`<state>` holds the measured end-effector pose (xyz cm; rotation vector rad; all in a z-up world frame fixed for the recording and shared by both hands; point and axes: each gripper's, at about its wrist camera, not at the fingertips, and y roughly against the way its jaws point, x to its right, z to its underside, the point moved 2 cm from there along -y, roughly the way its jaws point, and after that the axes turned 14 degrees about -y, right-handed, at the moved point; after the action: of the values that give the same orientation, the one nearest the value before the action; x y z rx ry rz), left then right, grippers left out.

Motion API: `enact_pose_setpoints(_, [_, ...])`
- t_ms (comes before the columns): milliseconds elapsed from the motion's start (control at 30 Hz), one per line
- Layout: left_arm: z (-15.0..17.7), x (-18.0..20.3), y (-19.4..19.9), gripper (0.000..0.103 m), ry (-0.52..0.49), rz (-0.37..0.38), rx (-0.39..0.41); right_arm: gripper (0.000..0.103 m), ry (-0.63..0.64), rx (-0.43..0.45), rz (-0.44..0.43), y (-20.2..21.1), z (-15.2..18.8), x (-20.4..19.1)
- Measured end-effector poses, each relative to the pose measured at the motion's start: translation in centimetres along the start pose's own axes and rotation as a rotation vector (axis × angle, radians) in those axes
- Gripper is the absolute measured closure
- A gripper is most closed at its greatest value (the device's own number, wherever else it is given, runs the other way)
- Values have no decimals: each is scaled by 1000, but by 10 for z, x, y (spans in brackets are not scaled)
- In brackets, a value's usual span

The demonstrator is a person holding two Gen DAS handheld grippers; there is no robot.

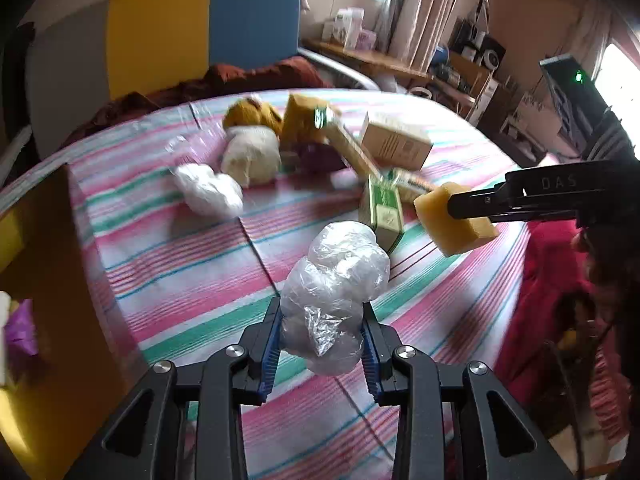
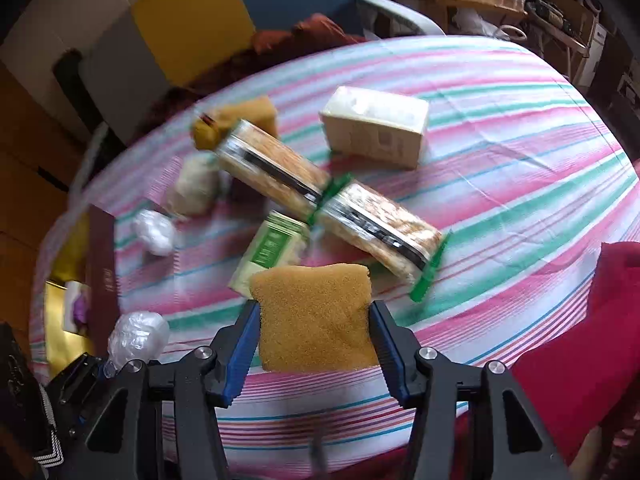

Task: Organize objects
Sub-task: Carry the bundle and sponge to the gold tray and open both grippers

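Left wrist view: the left gripper [image 1: 322, 336] is clenched on a crumpled clear plastic bag [image 1: 336, 292], held clear of the striped tablecloth [image 1: 192, 280], probably to carry it to the open box [image 1: 48, 280] at the left edge. Only part of that box shows, and its contents are cut off. Farther back, a white bag [image 1: 210, 190], plush toys [image 1: 250, 140] and cartons are smeared by motion blur.

Right wrist view: the right gripper [image 2: 314, 334] is grasping a yellow sponge [image 2: 314, 318] by its sides, lifted above the cloth, likely for sorting as well. It hides part of the green carton [image 2: 272, 250] behind it. Two long packets [image 2: 332, 200] and the white carton [image 2: 376, 126] are blurred, so their labels cannot be read.
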<state>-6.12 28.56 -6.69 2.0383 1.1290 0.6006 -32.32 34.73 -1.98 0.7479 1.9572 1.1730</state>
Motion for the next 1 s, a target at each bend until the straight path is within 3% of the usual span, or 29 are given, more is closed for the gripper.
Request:
enact_pose_setpoints(200, [8, -32, 46, 67, 93, -63, 73, 48, 120, 28, -135, 15, 10, -56])
enact_pose_setpoints(433, [41, -100, 100, 67, 254, -237, 116, 48, 316, -37, -264, -2, 35, -157])
enact_pose_setpoints(767, [117, -180, 149, 66, 465, -489, 77, 48, 477, -99, -312, -41, 64, -276])
enact_pose_setpoints(867, [131, -192, 157, 65, 497, -542, 72, 44, 501, -64, -330, -45, 65, -308])
enact_pose_setpoints(1000, [142, -193, 166, 52, 513, -586, 75, 25, 532, -29, -335, -47, 69, -334])
